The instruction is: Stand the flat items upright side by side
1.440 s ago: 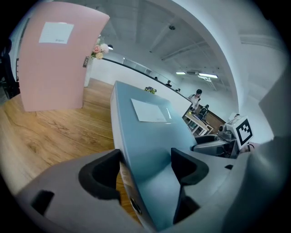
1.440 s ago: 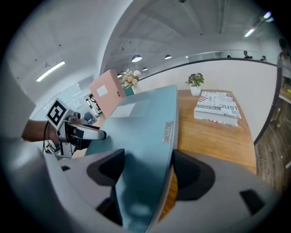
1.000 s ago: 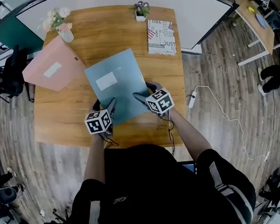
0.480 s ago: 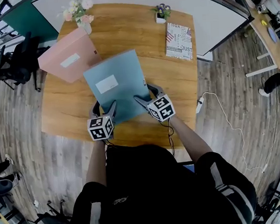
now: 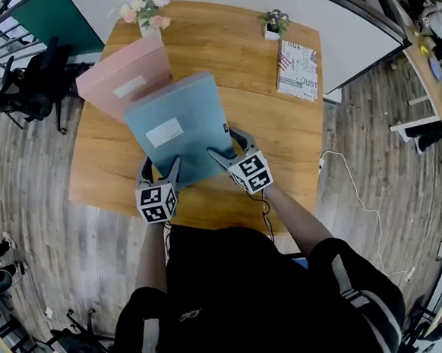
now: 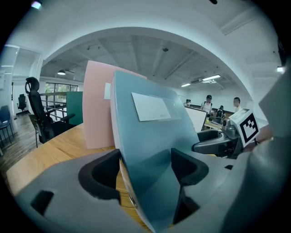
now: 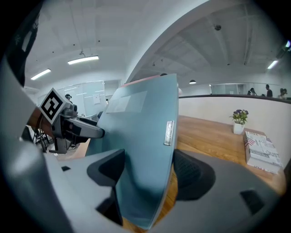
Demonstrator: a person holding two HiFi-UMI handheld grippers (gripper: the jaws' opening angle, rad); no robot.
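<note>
A blue folder (image 5: 175, 130) with a white label is held off the wooden table (image 5: 279, 144), tilted up on its near edge. My left gripper (image 5: 161, 169) is shut on its near left corner and my right gripper (image 5: 230, 147) on its near right corner. In the left gripper view the blue folder (image 6: 154, 150) fills the gap between the jaws of the left gripper (image 6: 145, 173), and the pink folder (image 6: 97, 113) stands upright just behind it. The right gripper view shows the blue folder (image 7: 136, 136) clamped in the right gripper (image 7: 150, 175). In the head view the pink folder (image 5: 122, 84) is partly covered by the blue one.
A book with a flag print (image 5: 298, 69) lies at the table's far right, with a small potted plant (image 5: 273, 21) beyond it. A vase of flowers (image 5: 145, 6) stands at the far edge behind the pink folder. An office chair (image 5: 35, 87) is left of the table.
Both grippers have carried the blue folder away from me and to the left, raising its far edge. It now overlaps the pink folder, from which it stood apart before.
</note>
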